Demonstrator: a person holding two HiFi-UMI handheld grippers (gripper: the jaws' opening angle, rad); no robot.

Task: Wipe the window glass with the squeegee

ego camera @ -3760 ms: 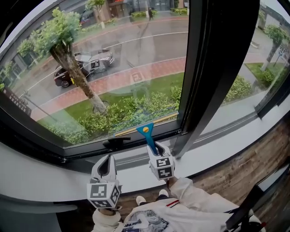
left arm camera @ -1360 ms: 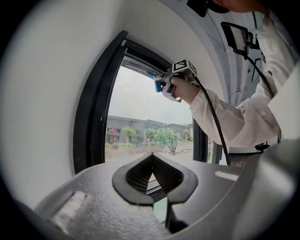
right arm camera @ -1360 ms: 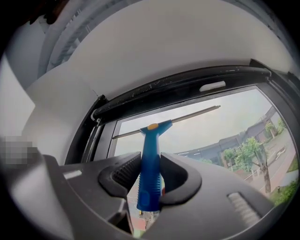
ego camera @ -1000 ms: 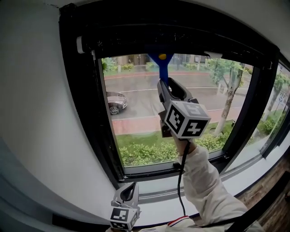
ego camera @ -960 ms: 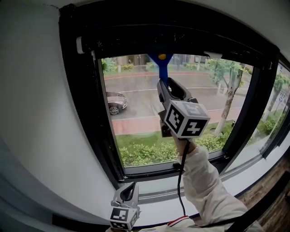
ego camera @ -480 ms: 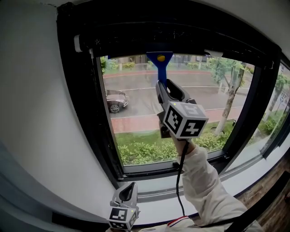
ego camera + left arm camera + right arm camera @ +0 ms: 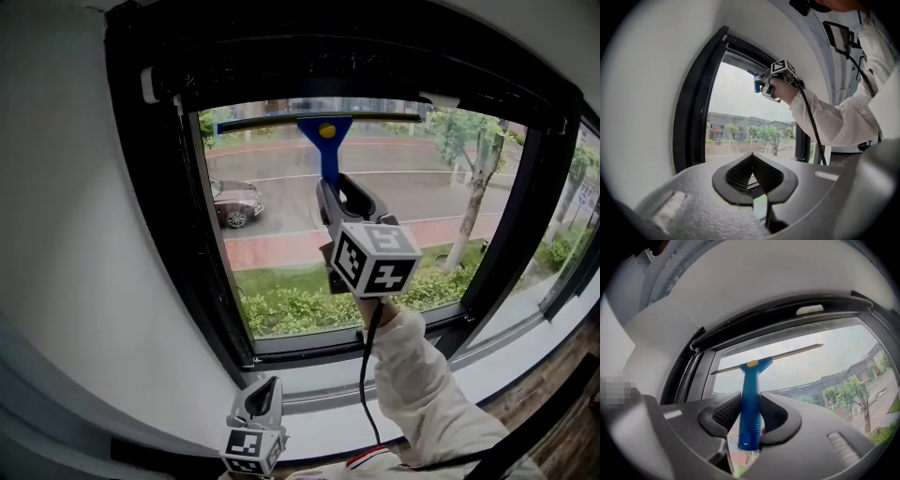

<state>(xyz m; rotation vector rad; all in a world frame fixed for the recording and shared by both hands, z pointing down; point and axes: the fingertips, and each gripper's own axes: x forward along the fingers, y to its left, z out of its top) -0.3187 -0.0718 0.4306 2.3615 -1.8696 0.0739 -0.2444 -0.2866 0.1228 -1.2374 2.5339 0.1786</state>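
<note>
- The white wall (image 7: 84, 234) filled the left of the head view.
- The black window frame (image 7: 202, 234) enclosed the window glass (image 7: 281, 244), through which a wet road, hedges and a tree (image 7: 478, 187) showed.
- A white sleeve (image 7: 422, 403) reached up from the lower right towards the pane.
- The right gripper (image 7: 345, 197) was raised in front of the upper half of the glass, its jaws clamped on the blue handle of the squeegee (image 7: 326, 141).
- The squeegee stood upright, handle down, with its long blade lying level across the pane just under the top of the frame.
- The left gripper (image 7: 262, 398) hung low near the window sill (image 7: 328, 412), well apart from the squeegee, its jaws closed together with nothing between them.
- A dark car (image 7: 234, 202) was parked outside, at the left of the glass.
</note>
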